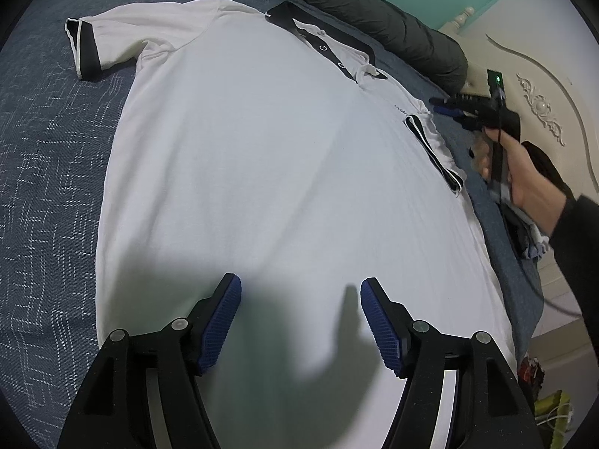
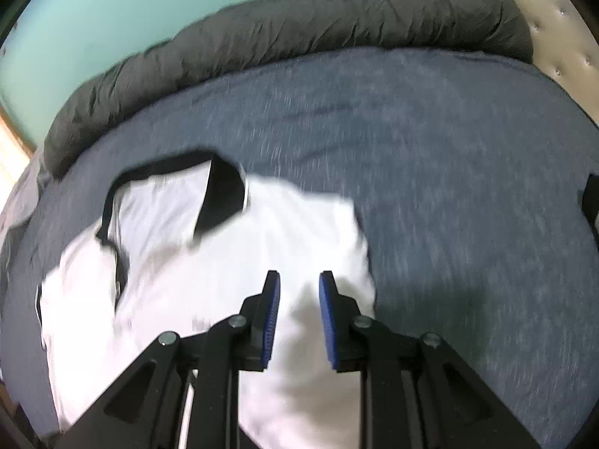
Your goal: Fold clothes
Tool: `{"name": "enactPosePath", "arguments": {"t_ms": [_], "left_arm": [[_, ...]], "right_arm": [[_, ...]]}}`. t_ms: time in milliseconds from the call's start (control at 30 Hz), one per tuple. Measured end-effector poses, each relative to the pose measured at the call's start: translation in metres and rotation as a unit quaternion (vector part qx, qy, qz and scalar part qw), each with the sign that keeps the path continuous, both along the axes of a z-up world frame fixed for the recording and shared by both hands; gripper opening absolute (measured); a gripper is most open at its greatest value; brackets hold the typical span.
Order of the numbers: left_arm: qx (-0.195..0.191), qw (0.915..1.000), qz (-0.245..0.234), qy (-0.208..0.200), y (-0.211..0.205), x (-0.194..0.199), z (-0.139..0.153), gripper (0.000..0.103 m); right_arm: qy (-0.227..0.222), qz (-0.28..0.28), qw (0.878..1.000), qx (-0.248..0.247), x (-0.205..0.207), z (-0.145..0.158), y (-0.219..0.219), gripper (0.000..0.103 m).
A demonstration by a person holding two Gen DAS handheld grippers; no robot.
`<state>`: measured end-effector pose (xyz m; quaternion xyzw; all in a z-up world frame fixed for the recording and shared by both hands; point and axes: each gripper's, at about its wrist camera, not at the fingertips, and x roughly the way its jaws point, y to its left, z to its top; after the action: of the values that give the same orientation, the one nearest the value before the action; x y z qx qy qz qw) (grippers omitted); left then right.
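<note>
- Polo shirt (image 1: 262, 157): lies front-up and spread nearly flat on the blue-grey bedcover (image 1: 45, 194), collar toward the rolled dark duvet (image 1: 393, 18) at the far edge.
- Appearance: white body, black collar and placket with ringed buttons, black sleeve cuffs edged in white. One sleeve (image 1: 112, 45) is laid out flat; the other sleeve (image 1: 434, 146) appears already turned in over the chest.
- Left gripper (image 1: 299, 321): jaws wide apart, poised over the lower body of the shirt, nothing between the pads.
- Right gripper (image 2: 299, 310): jaws slightly apart, no cloth between them, positioned over the shirt's side edge near the folded-in sleeve.
- Recommended procedure: pinch the cloth at shoulder and hem on one side, lift only enough to clear the bedcover, and lay the edge parallel to the placket.
- Caution: thin knit creases readily; smooth before the next fold.
</note>
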<state>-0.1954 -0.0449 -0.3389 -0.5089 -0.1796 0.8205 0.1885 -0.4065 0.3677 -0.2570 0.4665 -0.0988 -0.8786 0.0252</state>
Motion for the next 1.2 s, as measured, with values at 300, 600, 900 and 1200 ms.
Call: {"name": "enactPosePath", "arguments": {"t_ms": [300,600,900,1200], "left_arm": [[-0.002,1.0,0.0,0.001,0.001,0.001,0.001,0.071],[-0.007,0.9999,0.013,0.004,-0.001,-0.001,0.015,0.071],[-0.025,0.9988,-0.031,0.027,0.043,-0.06,0.075,0.071],[-0.018,0.99,-0.135,0.036,0.156,-0.184,0.095,0.071]], "right_arm": [[0.0,-0.065,0.997,-0.05,0.074,-0.015,0.038,0.021],[0.024,-0.133,0.982,-0.129,0.127,-0.028,0.054,0.021],[0.039,-0.127,0.975,-0.179,0.153,-0.015,0.049,0.022],[0.024,-0.126,0.967,-0.219,0.143,-0.031,0.051,0.022]]}}
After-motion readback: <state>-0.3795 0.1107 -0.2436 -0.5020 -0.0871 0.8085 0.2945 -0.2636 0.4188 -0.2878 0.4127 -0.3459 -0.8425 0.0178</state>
